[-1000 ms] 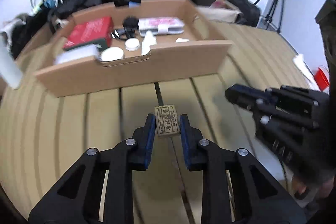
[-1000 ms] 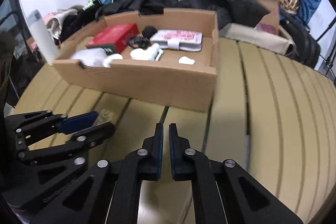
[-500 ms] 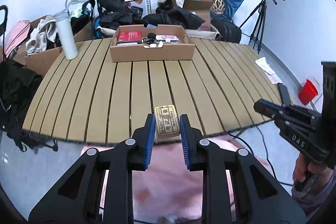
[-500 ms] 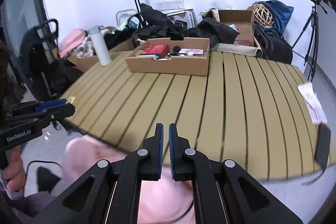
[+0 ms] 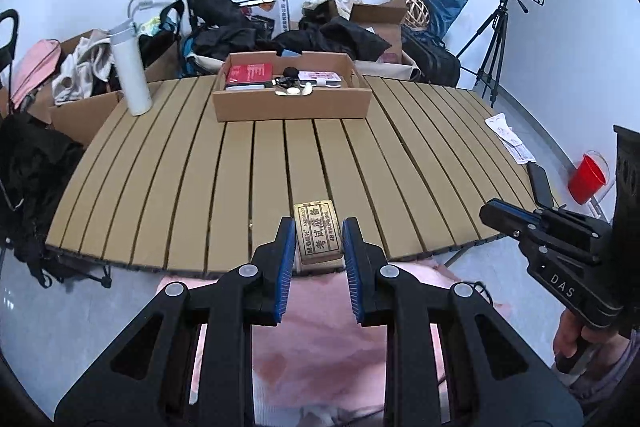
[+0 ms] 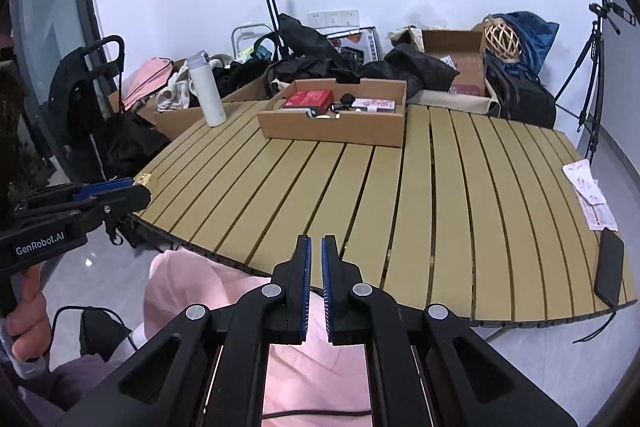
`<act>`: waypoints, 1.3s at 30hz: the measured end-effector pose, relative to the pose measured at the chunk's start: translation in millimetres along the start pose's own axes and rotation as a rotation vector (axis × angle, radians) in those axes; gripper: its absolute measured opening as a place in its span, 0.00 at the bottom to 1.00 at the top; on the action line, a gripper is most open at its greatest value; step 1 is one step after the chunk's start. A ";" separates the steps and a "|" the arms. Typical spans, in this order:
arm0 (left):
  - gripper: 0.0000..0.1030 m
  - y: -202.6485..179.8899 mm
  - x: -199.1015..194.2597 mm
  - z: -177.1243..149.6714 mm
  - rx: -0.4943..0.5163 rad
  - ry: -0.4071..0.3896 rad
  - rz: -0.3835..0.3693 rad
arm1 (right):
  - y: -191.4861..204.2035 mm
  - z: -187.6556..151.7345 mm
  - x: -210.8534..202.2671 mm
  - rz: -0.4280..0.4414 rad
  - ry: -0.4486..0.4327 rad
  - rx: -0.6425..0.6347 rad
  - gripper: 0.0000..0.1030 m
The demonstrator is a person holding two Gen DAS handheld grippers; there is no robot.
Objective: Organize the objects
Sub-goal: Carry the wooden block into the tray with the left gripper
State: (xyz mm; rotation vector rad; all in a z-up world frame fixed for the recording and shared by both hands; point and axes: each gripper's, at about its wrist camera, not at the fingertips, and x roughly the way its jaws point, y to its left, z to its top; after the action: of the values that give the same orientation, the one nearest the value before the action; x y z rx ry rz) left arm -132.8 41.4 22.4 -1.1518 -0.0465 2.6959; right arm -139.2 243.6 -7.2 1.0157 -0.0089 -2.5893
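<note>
Over the slatted tan wooden desk [image 5: 200, 187], I've pulled back from the open cardboard box [image 5: 291, 103] at twelve o'clock, left claw [image 5: 318, 247] clamping the small gold printed tin [image 5: 318, 237], right claw [image 6: 316, 259] nearly together, empty.

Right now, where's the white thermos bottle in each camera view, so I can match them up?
Left wrist: white thermos bottle stands upper left, on the table's far-left corner.
Right wrist: white thermos bottle sits left of centre, upper third, same corner.
Shared landmark: the cardboard box, just right of the bottle in both views.
</note>
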 end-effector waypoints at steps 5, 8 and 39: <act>0.20 4.2 25.5 72.5 0.001 -0.011 -0.084 | -18.8 48.8 21.0 0.031 -0.011 0.007 0.06; 0.20 4.7 56.2 145.7 0.016 0.010 -0.152 | -36.8 107.1 39.9 0.097 -0.013 0.007 0.06; 0.83 48.7 354.1 263.6 -0.054 0.354 -0.092 | -159.3 274.3 369.9 0.027 0.429 0.201 0.79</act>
State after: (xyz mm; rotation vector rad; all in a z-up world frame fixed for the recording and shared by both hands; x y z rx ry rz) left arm -569.0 79.9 -51.9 -1.5826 -0.1145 2.3872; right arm -622.7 236.7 -68.1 1.6121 -0.1754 -2.3288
